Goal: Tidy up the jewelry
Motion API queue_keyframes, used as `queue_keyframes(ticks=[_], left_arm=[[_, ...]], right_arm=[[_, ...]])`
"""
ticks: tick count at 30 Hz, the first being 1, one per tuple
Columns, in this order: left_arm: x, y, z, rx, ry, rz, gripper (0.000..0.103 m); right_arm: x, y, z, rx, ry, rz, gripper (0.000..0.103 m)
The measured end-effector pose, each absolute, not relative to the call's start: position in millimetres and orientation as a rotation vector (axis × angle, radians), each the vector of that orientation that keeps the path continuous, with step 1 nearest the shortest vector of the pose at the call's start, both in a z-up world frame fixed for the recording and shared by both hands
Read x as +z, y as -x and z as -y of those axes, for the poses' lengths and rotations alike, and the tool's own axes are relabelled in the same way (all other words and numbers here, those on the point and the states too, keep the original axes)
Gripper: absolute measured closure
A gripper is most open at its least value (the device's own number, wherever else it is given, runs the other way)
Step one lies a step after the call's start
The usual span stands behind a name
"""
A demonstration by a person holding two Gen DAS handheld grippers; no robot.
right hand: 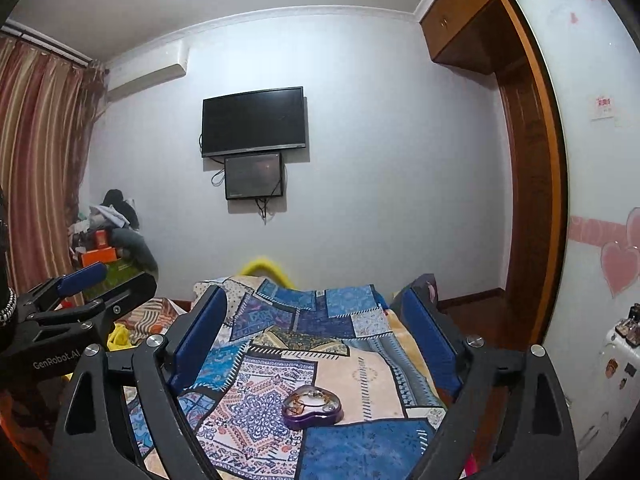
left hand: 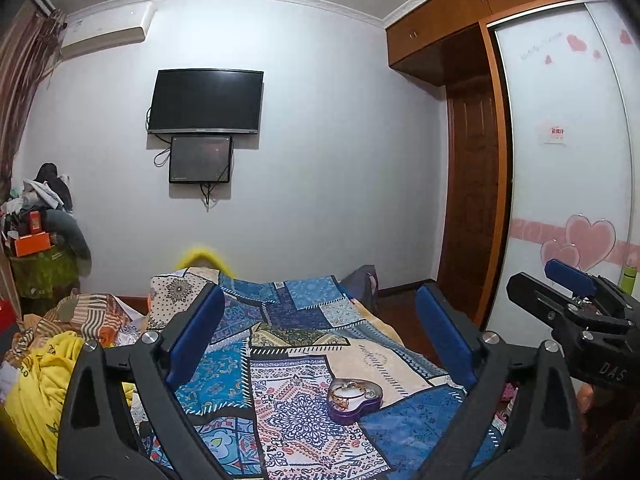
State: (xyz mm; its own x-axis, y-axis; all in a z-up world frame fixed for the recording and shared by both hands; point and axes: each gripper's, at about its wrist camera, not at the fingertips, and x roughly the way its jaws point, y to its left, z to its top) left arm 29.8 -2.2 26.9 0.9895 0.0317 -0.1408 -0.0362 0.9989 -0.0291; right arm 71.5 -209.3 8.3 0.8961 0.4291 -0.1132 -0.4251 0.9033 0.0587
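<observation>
I held the left gripper point(left hand: 320, 332) with its blue pads spread wide and nothing between them; the right gripper point(right hand: 316, 336) was likewise spread and empty, both raised above the patchwork bedspread point(right hand: 360, 452). The heart-shaped purple tin point(right hand: 313, 407) lay lidless on the bedspread, ahead of and below both tools, with gold-coloured chains point(right hand: 310, 397) heaped inside (individual pieces too small to separate). I judged the tin light, rigid and smooth-walled, apt to slide on the soft cloth, so best pinched across its narrow sides. The chains looked limp, tangle-prone and delicate, best lifted by a single exposed loop.
</observation>
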Motion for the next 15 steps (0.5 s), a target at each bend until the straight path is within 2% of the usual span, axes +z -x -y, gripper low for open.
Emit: queue_keyframes(ticks=[15], left_arm=[[20.0, -36.8, 3.1, 0.033, 0.039, -0.17, 0.005]], right_arm=[[4.9, -74.2, 213.0, 0.449, -0.027, -0.165, 0.015]])
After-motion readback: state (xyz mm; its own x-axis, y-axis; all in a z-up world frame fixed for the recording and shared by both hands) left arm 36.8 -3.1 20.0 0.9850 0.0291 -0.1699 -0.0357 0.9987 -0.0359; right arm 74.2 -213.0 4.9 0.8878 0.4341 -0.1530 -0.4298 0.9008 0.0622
